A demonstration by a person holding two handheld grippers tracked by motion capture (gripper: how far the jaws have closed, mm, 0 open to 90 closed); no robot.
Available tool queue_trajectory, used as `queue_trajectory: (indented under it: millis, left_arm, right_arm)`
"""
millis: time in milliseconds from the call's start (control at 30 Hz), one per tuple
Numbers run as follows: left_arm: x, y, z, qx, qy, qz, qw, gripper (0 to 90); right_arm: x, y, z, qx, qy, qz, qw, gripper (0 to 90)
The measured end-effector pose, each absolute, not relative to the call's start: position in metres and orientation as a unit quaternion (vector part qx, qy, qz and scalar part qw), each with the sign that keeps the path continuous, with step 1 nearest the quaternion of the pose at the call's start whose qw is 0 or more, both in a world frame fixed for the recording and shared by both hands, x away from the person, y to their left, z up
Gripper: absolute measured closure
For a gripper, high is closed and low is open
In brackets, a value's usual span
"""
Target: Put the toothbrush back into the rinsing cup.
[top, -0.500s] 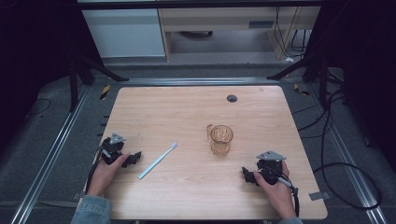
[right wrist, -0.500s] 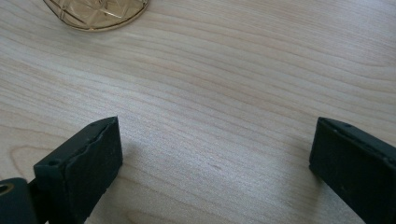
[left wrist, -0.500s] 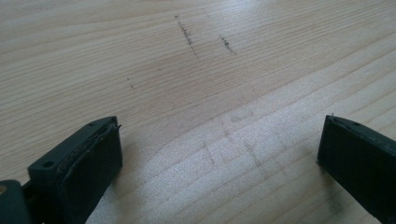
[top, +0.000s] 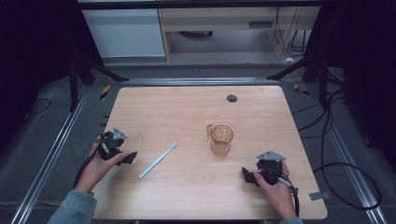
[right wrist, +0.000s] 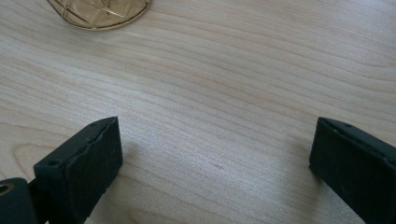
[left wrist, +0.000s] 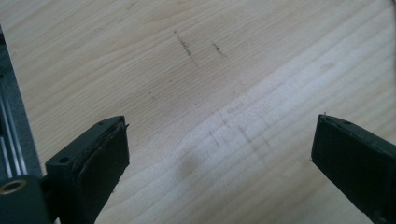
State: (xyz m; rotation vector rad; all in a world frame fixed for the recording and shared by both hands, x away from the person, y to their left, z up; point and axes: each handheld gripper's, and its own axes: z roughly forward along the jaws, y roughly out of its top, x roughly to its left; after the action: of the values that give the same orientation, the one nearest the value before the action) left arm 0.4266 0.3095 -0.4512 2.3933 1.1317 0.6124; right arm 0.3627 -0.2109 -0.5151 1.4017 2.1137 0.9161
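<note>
Toothbrush [top: 158, 160] beside left hand-held gripper [top: 127, 157]

The wooden table [top: 187, 116] is evenly and softly lit from above while the floor and frame around it fall into near black, and the high view is slightly soft, with little fine detail. In the left gripper view a broad dim shadow lies across the wood between and ahead of the left gripper [left wrist: 219, 154] (its edge runs diagonally toward the upper right), and the near jaw blocks look blurred. In the right gripper view the grain ahead of the right gripper [right wrist: 215, 158] is crisp, with a faint shadow beside each jaw and mild glints on the amber glass mug [right wrist: 100, 11] at the top edge.
</note>
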Motion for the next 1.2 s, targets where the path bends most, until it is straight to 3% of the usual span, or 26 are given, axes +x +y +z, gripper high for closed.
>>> queue_trajectory:
  millis: [333,833,1200]
  left_arm:
    - [0.425,0.300,-0.414,0.886,0.389,0.174,0.182,4.5]
    - [0.428,0.269,-0.398,0.907,0.373,0.138,0.137,13.0]
    - [0.434,0.237,-0.397,0.928,0.342,0.114,0.099,13.1]
  right_arm:
    - [0.363,-0.211,-0.515,0.506,0.765,0.331,0.221,2.8]
    - [0.363,-0.211,-0.515,0.506,0.765,0.331,0.221,2.7]
    - [0.363,-0.211,-0.515,0.506,0.765,0.331,0.221,2.7]
